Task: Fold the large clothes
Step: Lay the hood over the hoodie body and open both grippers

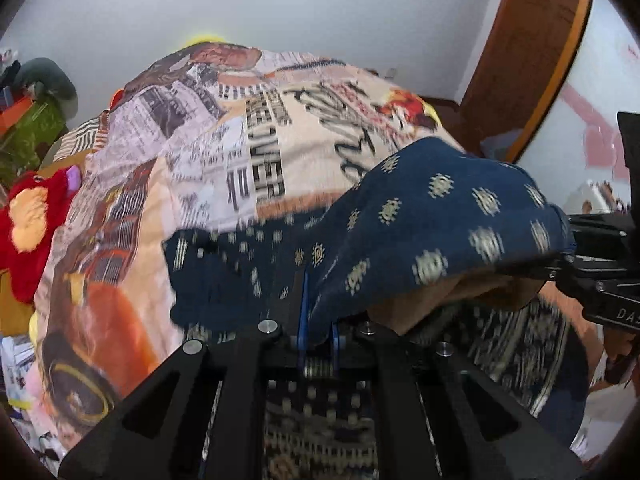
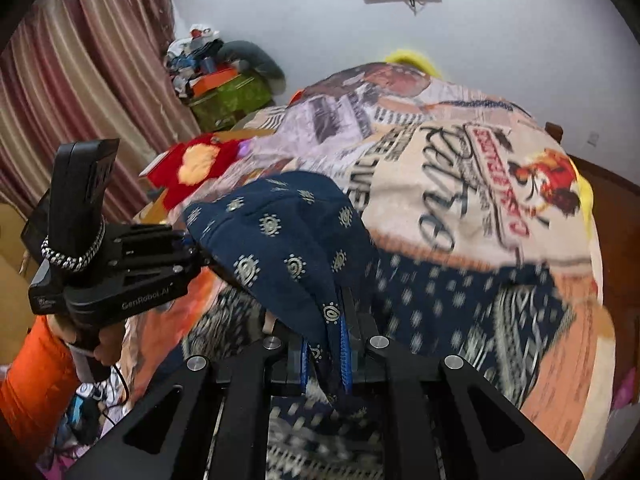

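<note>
A large navy garment with cream motifs [image 1: 440, 208] [image 2: 280, 232] is raised over the bed, stretched between both grippers. My left gripper [image 1: 318, 320] is shut on one edge, the cloth draping over its blue pads [image 1: 304, 308]. In the right wrist view the left gripper [image 2: 192, 248] sits at the left with cloth pinched at its tip. My right gripper [image 2: 326, 344] is shut on another edge. It also shows at the right of the left wrist view [image 1: 568, 252]. The garment's lower part with its patterned border [image 2: 516, 320] trails on the bed, blurred.
A blanket printed like newspaper [image 1: 240, 140] [image 2: 460, 168] covers the bed. A red plush toy [image 2: 196, 168] lies at the bed's left side. A green box with piled items [image 2: 228, 100] and a curtain [image 2: 80, 80] stand beyond. An orange sleeve [image 2: 36, 372] holds the left gripper.
</note>
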`<state>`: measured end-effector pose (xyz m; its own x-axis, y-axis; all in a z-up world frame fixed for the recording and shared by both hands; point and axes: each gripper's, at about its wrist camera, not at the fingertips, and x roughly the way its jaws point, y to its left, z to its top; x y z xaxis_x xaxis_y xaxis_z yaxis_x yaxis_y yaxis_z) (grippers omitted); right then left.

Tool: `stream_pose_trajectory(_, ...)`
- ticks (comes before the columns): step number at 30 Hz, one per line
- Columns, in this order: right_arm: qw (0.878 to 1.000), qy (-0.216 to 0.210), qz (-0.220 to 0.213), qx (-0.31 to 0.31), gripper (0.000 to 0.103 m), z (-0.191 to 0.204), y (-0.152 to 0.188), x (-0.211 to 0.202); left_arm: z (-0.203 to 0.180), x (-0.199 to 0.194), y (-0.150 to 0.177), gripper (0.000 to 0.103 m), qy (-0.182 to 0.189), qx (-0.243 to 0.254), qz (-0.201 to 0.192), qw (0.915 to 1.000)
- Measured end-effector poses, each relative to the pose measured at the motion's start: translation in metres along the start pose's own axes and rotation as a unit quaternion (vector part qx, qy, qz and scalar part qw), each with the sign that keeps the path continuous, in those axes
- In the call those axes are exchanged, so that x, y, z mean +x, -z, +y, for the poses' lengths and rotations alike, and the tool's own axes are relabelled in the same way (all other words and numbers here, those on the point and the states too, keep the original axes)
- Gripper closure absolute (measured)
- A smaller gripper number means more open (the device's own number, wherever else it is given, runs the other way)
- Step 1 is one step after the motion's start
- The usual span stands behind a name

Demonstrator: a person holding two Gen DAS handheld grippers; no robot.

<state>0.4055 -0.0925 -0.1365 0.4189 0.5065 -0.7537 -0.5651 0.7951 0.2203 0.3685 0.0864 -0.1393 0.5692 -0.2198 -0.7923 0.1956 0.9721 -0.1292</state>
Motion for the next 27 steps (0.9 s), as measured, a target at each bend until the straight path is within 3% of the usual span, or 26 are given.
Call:
stream_pose_trajectory(7, 0.999, 0.002, 0.044, 0.002, 0.093, 0.021, 0.056, 0.006, -0.002, 0.005, 0.053, 0.091, -0.020, 0.006, 0.040, 0.9990)
stream_pose_trajectory(19, 0.993, 0.045, 0.097, -0.045, 0.088, 0.038, 0.102, 0.012, 0.011, 0.006, 0.110, 0.084, -0.038, -0.028, 0.079, 0.9958)
stream_pose_trajectory(25, 0.993, 0.056, 0.091, -0.053, 0.087, 0.037, 0.109, 0.004, 0.018, -0.014, 0.118, 0.084, -0.065, -0.028, 0.068, 0.9952)
stream_pose_trajectory(27, 0.993, 0.057, 0.088, -0.049, 0.087, 0.035, 0.109, 0.002, 0.019, -0.024, 0.114, 0.078, -0.071, -0.025, 0.056, 0.9956)
